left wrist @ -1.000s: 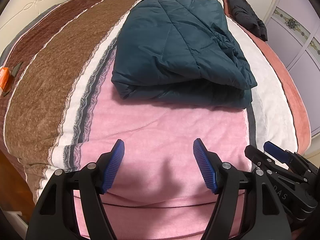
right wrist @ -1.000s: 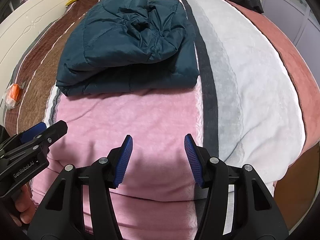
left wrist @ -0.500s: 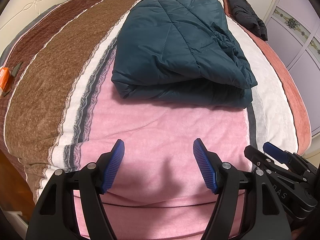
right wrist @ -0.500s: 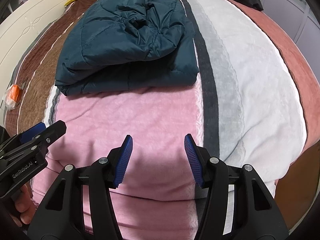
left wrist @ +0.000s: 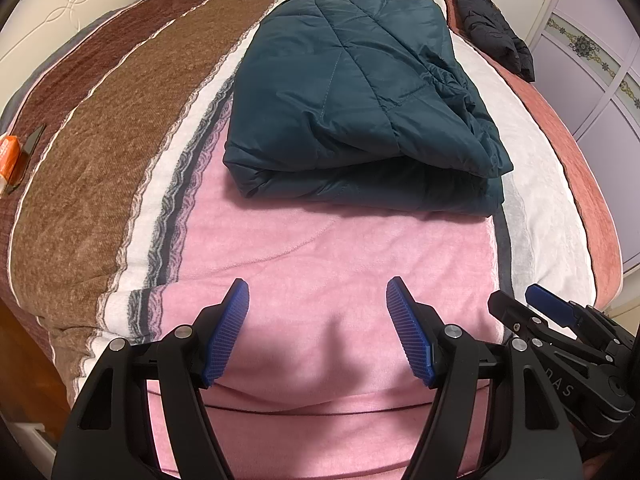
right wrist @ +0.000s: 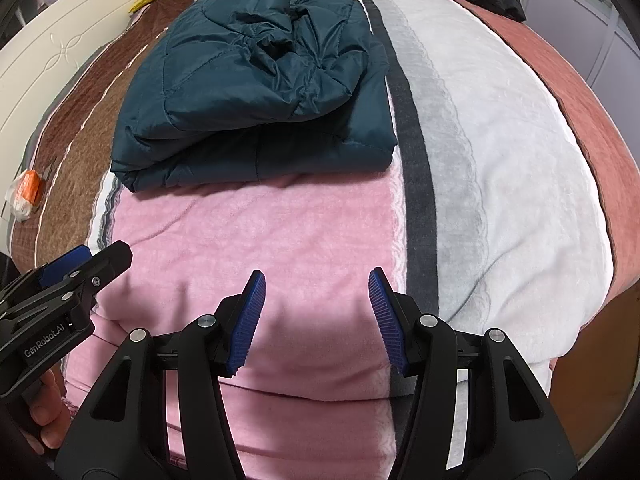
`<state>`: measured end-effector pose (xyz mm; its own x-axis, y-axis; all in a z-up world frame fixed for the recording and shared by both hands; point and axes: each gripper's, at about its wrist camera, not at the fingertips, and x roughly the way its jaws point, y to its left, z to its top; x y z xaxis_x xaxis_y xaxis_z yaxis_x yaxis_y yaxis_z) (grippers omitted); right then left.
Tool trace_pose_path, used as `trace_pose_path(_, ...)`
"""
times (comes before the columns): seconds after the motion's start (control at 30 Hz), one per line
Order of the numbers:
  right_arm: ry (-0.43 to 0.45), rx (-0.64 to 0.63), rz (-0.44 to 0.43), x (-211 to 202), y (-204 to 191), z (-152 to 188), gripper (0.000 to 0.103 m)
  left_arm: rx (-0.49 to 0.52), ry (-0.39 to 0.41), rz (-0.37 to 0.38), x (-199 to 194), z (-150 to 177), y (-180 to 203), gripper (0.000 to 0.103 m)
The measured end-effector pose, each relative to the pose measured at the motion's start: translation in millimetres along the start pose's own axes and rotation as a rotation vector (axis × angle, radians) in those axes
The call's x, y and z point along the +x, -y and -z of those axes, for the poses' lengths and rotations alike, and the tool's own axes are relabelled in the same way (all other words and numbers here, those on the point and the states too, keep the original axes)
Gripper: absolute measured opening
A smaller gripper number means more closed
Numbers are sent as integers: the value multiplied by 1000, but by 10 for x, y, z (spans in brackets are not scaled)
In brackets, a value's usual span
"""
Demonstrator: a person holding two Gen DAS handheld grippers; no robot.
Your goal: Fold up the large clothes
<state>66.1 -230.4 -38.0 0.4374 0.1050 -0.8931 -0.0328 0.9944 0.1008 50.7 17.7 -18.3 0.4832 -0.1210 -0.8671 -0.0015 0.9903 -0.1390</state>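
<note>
In the left wrist view, the left gripper (left wrist: 318, 330) is seen spread wide, released, with nothing held between its blue ribbed pads (left wrist: 226, 336); only the pink band of the striped blanket (left wrist: 320, 248) is seen beneath and between them, and contact with it cannot be told. The folded dark teal padded jacket (left wrist: 360, 104) is found ahead of the claw, well apart, slightly to its right, lying flat on the blanket. A black garment (left wrist: 494, 30) is seen far ahead to the right, and an orange packet (left wrist: 8, 152) far off to the left. The right gripper (left wrist: 560, 332) is seen close beside on the right, pointing forward. Against the earlier frames, nothing is found shifted here: claw and jacket are placed as before.

In the right wrist view, the right gripper (right wrist: 316, 316) is likewise shown released, its pads (right wrist: 386, 320) parted and empty above the pink band. The jacket (right wrist: 256, 92) lies ahead and to the claw's left, its crumpled upper layer facing this camera. Compared with a second ago, the jacket is seen slightly lower and nearer in the frame, the opening of the claw unchanged. The left gripper (right wrist: 76, 280) is seen low at the left, level and angled inward, with the person's fingers (right wrist: 48, 420) wrapped beneath its handle.
</note>
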Motion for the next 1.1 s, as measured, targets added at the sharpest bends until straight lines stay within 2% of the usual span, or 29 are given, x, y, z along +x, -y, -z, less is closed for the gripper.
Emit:
trace_pose_path(0.77,2,0,0,-10,-9,8,54,18,19,-6,-56,10,38,68)
trace_pose_path(1.1,2,1,0,-12,-10,11,54,23,25,-8,-80,13,46,64)
